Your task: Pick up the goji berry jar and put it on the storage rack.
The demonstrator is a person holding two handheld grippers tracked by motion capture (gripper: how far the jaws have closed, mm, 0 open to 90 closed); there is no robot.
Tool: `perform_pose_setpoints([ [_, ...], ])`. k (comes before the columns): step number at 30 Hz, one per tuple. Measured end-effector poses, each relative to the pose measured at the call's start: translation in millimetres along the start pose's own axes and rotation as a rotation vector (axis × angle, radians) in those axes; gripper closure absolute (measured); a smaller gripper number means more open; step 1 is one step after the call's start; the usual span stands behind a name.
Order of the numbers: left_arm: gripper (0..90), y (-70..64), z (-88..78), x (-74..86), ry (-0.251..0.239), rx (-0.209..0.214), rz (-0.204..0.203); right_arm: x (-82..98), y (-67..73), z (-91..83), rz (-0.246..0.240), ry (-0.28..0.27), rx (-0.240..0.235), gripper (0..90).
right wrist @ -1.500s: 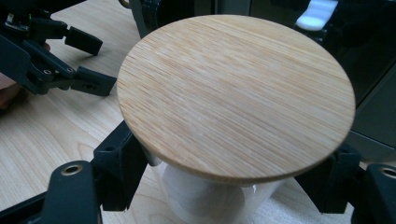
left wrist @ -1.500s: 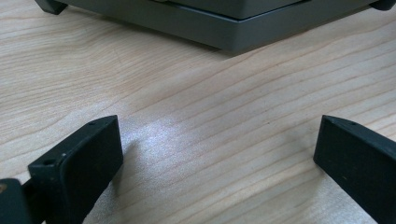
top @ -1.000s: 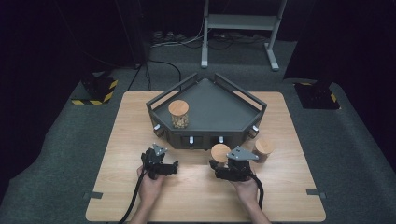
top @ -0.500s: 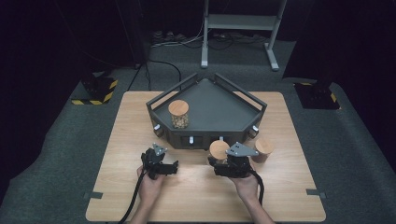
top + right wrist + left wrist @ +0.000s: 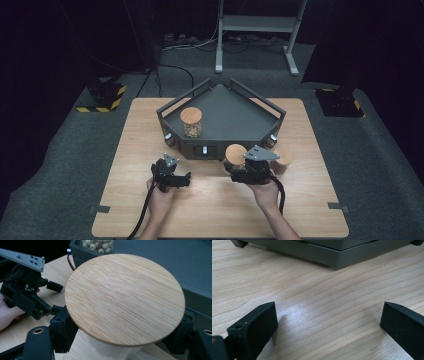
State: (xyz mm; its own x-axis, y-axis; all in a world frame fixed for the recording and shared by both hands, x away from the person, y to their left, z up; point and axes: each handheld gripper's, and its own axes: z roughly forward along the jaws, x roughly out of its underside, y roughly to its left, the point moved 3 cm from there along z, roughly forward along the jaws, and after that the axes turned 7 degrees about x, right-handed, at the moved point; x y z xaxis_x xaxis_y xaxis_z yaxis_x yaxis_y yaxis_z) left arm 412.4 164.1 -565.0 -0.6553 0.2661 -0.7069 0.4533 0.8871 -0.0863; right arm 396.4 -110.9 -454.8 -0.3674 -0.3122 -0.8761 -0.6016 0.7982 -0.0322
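My right gripper (image 5: 235, 163) is shut on a glass jar with a round wooden lid (image 5: 235, 152), just in front of the dark grey tray (image 5: 235, 116). The right gripper view has that lid (image 5: 125, 297) large between the two black jaws, which press on the jar below it. A second wooden-lidded jar (image 5: 284, 158) stands on the table to the right of the held one. A third jar (image 5: 191, 121), holding pale beads, stands on the tray's left part. My left gripper (image 5: 170, 171) rests low over the table left of centre, open, with bare wood (image 5: 328, 322) between its jaws.
The tray has raised rails along its back edges (image 5: 260, 98) and its front wall (image 5: 332, 257) stands close ahead of the left gripper. The wooden table (image 5: 125, 150) ends on dark carpet all round. The left gripper (image 5: 27, 292) sits close beside the held jar.
My right gripper has risen a little with the jar in it, toward the tray's front. The left gripper has stayed put.
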Motion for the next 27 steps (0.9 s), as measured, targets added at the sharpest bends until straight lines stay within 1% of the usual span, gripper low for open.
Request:
perform_pose_setpoints([
  [13,1.4,0.0,0.0,0.0,0.000,0.000,0.000,-26.9,-5.3,-4.5,0.007,-0.029,-0.004,25.8],
  [15,1.4,0.0,0.0,0.0,0.000,0.000,0.000,-31.6,-6.4,-4.7,0.015,-0.028,-0.005,25.8],
  [21,1.5,0.1,0.0,0.0,0.000,-0.001,0.001,-41.6,-9.2,-1.1,0.016,-0.021,0.008,25.8],
  [27,1.4,0.1,0.0,0.0,0.000,0.000,0.001,-50.5,-12.5,1.6,0.022,-0.023,0.006,25.8],
])
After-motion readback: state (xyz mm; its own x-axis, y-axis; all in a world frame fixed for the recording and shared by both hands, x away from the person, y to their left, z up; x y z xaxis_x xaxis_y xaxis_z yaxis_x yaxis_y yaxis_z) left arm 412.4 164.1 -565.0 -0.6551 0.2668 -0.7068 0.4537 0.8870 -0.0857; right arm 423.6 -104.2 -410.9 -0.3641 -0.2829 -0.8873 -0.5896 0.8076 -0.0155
